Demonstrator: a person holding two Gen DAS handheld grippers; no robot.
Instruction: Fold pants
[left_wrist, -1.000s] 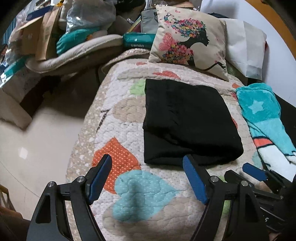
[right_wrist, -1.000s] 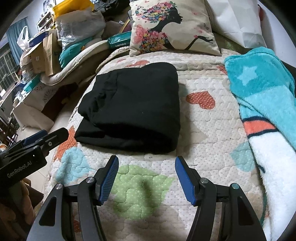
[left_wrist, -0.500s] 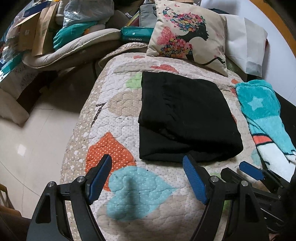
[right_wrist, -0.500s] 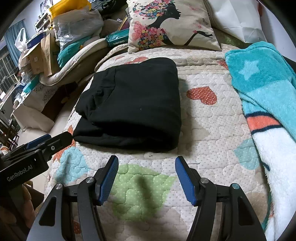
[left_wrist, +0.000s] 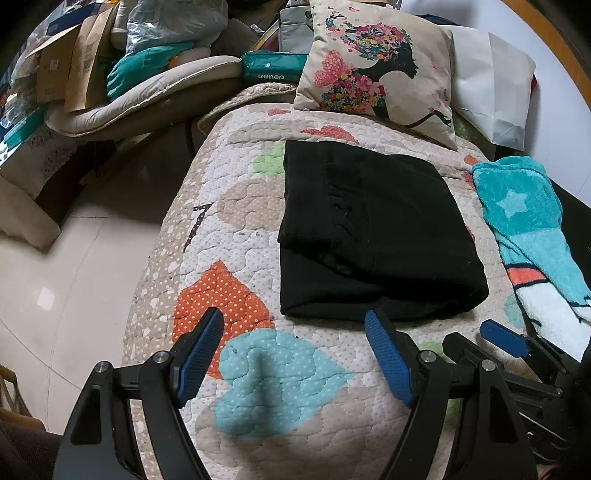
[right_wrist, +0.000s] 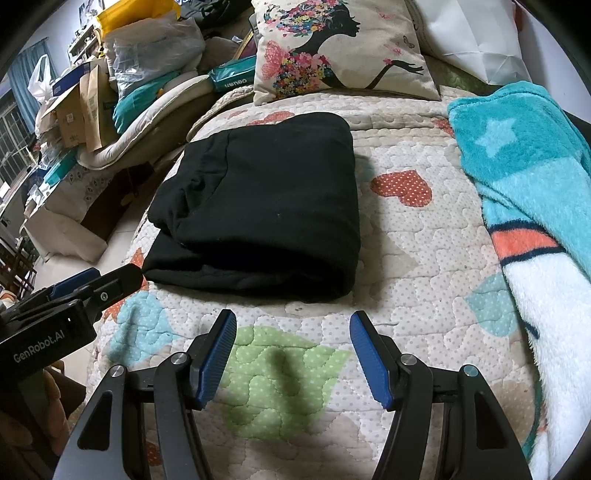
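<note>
Black pants (left_wrist: 373, 232) (right_wrist: 266, 206) lie folded into a thick rectangle on a quilt with coloured hearts (left_wrist: 236, 221) (right_wrist: 406, 258). My left gripper (left_wrist: 293, 321) hovers open just in front of the near edge of the pants, with nothing between its blue pads. My right gripper (right_wrist: 291, 321) also stands open over a green heart, a little short of the pants' near fold, and holds nothing. Each gripper shows at the edge of the other's view: the right one (left_wrist: 502, 336) low right, the left one (right_wrist: 81, 288) at the left.
A teal, white and orange fleece blanket (left_wrist: 532, 236) (right_wrist: 524, 192) lies right of the pants. A floral cushion (left_wrist: 376, 70) (right_wrist: 332, 48) and a white bag (left_wrist: 491, 81) stand at the head. Left of the quilt's edge are bare floor (left_wrist: 55, 280) and piled boxes and bags (right_wrist: 96, 92).
The views shifted very slightly, with the pants sitting a touch nearer the left gripper. Both grippers stay open and the pants lie unchanged.
</note>
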